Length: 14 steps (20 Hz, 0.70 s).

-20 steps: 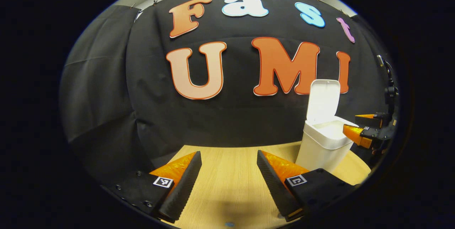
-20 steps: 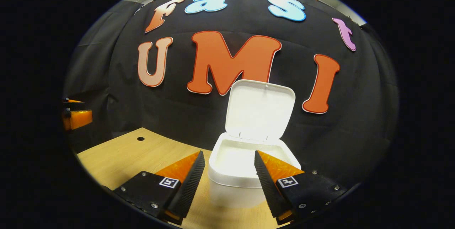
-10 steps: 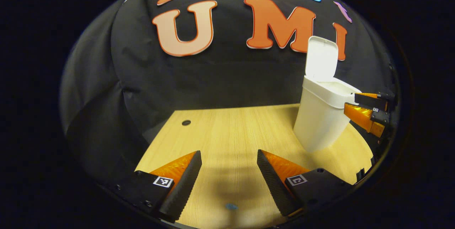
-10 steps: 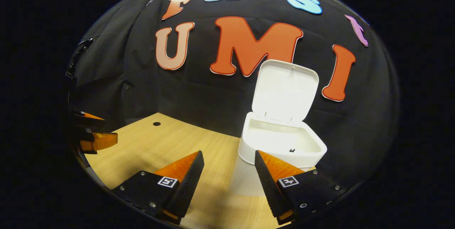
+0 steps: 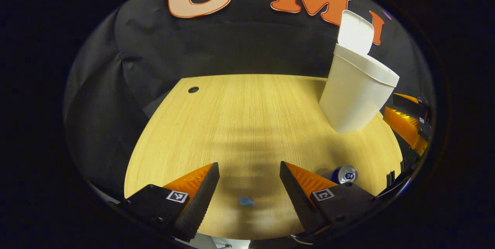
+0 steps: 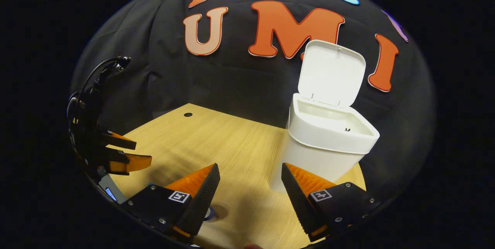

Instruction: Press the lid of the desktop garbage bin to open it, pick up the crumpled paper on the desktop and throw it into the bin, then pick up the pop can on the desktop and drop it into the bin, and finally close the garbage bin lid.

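- Bin (image 6: 328,140): one, white, upright on the table (image 5: 247,113), at 2 o'clock in the left gripper view and 1 o'clock in the right gripper view.
- Lid (image 6: 331,73): one, raised and hinged at the bin's far edge; the bin mouth is uncovered.
- Can (image 5: 342,174): one, lying on its side on the table at 5 o'clock in the left gripper view, just beside the left gripper's finger, its top end facing the camera.
- Blue spot (image 5: 246,201): one, small, on the table at 6 o'clock, between the left gripper's fingers.
- Hole (image 5: 193,89): one, dark and round, at the table's far side, 11 o'clock.
- Left gripper (image 5: 247,193): one, jaws wide, holding nothing.
- Right gripper (image 6: 249,198): one, jaws wide, holding nothing, bin just beyond its finger.
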Each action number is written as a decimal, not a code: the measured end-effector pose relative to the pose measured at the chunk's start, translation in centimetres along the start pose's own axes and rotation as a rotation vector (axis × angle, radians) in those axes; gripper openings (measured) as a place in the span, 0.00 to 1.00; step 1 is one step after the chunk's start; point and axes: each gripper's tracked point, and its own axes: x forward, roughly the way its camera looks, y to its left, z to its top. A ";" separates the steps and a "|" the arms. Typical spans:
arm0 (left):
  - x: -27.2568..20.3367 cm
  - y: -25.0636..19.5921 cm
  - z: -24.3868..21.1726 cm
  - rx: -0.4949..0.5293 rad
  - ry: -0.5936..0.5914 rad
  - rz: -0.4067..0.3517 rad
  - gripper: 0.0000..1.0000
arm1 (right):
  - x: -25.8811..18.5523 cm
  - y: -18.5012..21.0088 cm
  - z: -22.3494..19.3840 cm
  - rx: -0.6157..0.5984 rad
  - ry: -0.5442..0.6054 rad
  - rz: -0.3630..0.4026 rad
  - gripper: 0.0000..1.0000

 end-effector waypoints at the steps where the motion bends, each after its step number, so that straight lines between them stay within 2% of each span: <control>1: 0.3 0.0 -0.7 -0.001 0.018 -0.004 1.00 | 0.0 0.4 -0.5 0.001 0.011 0.005 0.97; 2: 0.5 -0.1 -1.3 0.000 0.037 -0.009 1.00 | 0.0 0.7 -1.0 0.002 0.023 0.010 0.97; 3: 0.7 -0.2 -2.0 -0.001 0.056 -0.014 0.96 | 0.0 0.9 -1.5 0.003 0.036 0.013 0.97; 4: 1.0 -0.2 -2.7 -0.004 0.073 -0.019 1.00 | 0.0 1.2 -2.0 0.001 0.051 0.016 0.97; 5: 1.3 -0.3 -3.4 -0.007 0.093 -0.023 0.96 | -0.1 1.6 -2.5 -0.001 0.065 0.020 0.97; 6: 1.5 -0.4 -4.2 -0.011 0.109 -0.026 0.96 | -0.1 1.7 -3.1 -0.004 0.078 0.023 0.97; 7: 1.8 -0.3 -4.9 -0.013 0.127 -0.025 1.00 | -0.1 1.9 -3.6 -0.004 0.090 0.026 0.97; 10: 3.2 -0.1 -7.2 -0.007 0.209 -0.010 1.00 | -0.1 2.8 -5.3 0.000 0.132 0.032 0.97; 14: 4.4 -0.8 -8.8 -0.019 0.263 -0.020 1.00 | -0.3 4.0 -7.0 0.008 0.170 0.053 0.97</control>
